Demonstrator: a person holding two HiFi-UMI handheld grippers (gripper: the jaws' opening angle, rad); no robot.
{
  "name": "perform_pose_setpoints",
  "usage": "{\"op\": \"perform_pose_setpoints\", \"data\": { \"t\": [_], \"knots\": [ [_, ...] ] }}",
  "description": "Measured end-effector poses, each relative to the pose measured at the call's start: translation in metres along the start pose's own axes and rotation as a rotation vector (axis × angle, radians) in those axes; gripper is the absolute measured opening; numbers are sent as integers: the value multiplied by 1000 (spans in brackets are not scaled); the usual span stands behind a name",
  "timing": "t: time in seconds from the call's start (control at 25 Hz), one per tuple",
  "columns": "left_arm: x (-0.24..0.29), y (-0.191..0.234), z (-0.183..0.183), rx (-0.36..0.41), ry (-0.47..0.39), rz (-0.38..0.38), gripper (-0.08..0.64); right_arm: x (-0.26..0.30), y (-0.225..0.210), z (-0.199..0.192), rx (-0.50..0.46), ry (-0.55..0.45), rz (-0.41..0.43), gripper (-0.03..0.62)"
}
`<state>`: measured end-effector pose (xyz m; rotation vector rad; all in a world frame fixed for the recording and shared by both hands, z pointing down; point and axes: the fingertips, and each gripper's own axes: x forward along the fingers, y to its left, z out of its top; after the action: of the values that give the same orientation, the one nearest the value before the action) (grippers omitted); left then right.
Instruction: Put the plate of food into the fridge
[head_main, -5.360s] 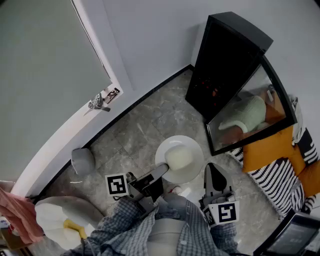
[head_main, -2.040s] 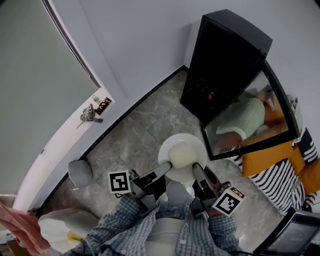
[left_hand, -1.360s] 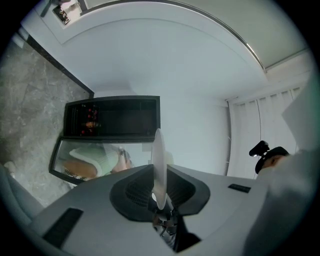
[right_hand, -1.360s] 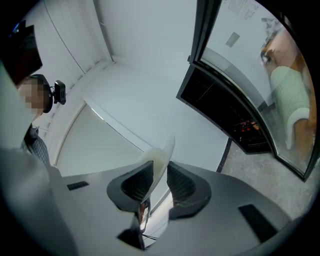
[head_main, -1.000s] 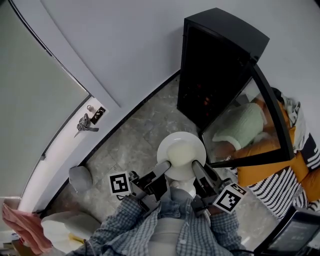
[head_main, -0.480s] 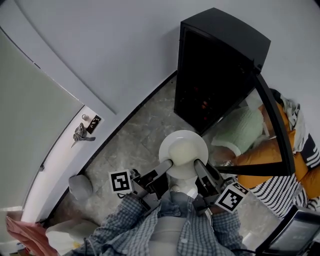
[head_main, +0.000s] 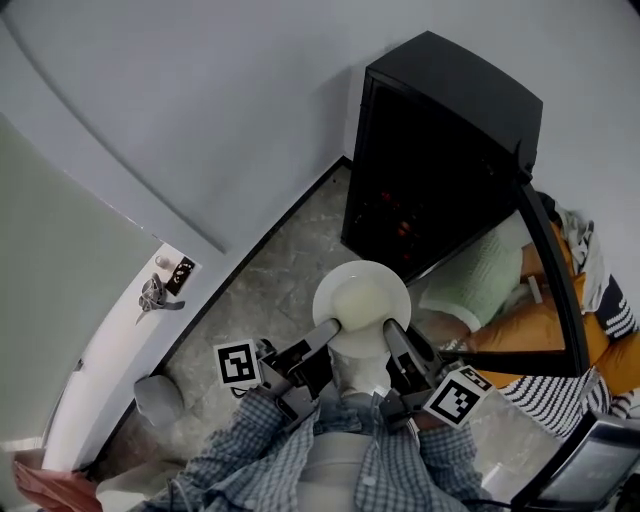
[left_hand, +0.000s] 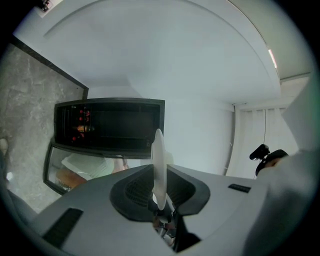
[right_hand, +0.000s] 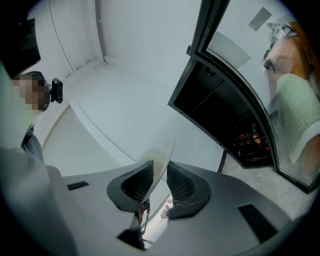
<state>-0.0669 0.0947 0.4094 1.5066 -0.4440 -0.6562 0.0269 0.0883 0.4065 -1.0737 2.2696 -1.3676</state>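
Tongs on both sides, left tongs (head_main: 333, 327) and right tongs (head_main: 392, 330), pinch the near rim of the plate (head_main: 396, 284), likely to keep the food (head_main: 360, 302) level. It hangs above the floor (head_main: 268, 292), just short of the open fridge (head_main: 440, 160).

The person wears a long-sleeved checked shirt (head_main: 300, 465) in blue, grey and white, with a plain pale grey garment (head_main: 335, 472) showing at its middle. The left gripper (head_main: 335, 327) and the right gripper (head_main: 388, 328) have smooth grey moulded bodies and long grey fingers (head_main: 318, 338), lined inside with black ribbed pads (left_hand: 131, 191). Each carries a white cube printed with black square markers: the left cube (head_main: 235, 364) and the right cube (head_main: 450, 397).
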Motion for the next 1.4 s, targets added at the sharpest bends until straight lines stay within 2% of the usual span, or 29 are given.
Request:
{"op": "perform_pose_setpoints", "data": {
  "t": [0.24,0.48,1.0,1.4],
  "knots": [
    [9,-1,36,-8,12,-30,60,33,2,13,-23,-25,-9,91],
    [8,1,63,3,26,-17,60,61,1,13,-15,-35,-14,91],
    [17,14,85,-21,9,0,60,83,-15,18,6,-7,-37,91],
    [66,17,120,-21,-18,2,60,116,-36,67,11,-3,-26,91]
  ]
}}
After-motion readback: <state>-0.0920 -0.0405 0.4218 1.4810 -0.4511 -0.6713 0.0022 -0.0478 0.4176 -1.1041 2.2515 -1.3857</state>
